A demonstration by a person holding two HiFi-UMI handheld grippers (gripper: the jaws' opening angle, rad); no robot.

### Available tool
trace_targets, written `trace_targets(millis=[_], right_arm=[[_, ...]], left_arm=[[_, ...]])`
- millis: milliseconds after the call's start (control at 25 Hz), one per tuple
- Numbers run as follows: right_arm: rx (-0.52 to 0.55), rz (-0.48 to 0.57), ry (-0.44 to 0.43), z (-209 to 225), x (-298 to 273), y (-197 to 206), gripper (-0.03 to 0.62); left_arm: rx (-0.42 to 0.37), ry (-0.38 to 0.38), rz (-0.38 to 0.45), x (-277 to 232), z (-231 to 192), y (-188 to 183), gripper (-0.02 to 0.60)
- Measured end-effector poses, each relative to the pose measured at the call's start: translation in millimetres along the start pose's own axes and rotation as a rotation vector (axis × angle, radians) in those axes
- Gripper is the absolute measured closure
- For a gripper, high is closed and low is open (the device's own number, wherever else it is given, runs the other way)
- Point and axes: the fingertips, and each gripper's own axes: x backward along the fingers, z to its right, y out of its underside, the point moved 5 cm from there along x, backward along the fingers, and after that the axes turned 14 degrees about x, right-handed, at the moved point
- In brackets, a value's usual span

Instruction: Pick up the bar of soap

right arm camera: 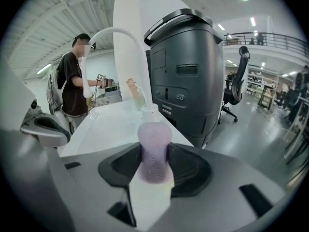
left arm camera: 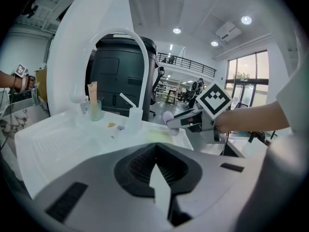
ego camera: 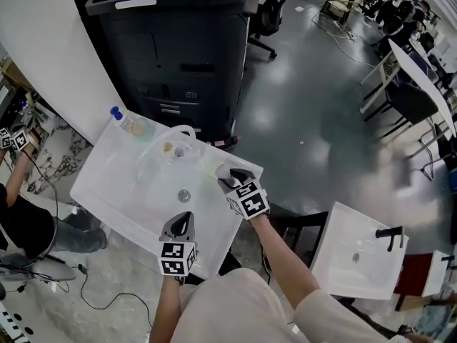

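Nearest the person, the left gripper [left arm camera: 155,153] hovers low over the front edge of the sink, its grey moulded jaws pressed together on nothing. A cube with black and white square markers sits on its back.

Just beyond it and to the right, the right gripper [right arm camera: 154,164] is clamped on the bar of soap [right arm camera: 154,151]. The bar is one pale lilac, round-ended piece with a matt, waxy surface. It stands on end between the jaws, lifted clear of the sink at its right-hand rim.

Under both tools lies the sink [ego camera: 100,184], a broad, glossy white rectangular basin with one round metal drain [ego camera: 184,195] in the middle. A single white faucet [ego camera: 182,131] arches over the back of it in a smooth tube. At the far left corner lies one clear plastic bottle [ego camera: 125,120] with a blue cap.

Behind the sink stands one big black machine [ego camera: 178,41], boxy and hard-edged, with a lidded top. Past it, on the shiny grey floor, is one dark office chair [ego camera: 268,13].

Off to the right, well apart, is a second white sink [ego camera: 343,241], smaller, carrying one black tap [ego camera: 389,233]. That makes two sinks and two grippers.

At the far left a person [right arm camera: 72,86] in a dark shirt stands beside a cluttered bench.
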Motion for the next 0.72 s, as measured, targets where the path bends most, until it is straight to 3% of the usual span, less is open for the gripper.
trace_targets(millis=[720], right_arm=[[-0.33,0.134,0.207,-51.6,94.2,28.5,0.413]], left_arm=[[-0.028,0.131,-0.015,29.3,-6.2,-0.5,0.575]])
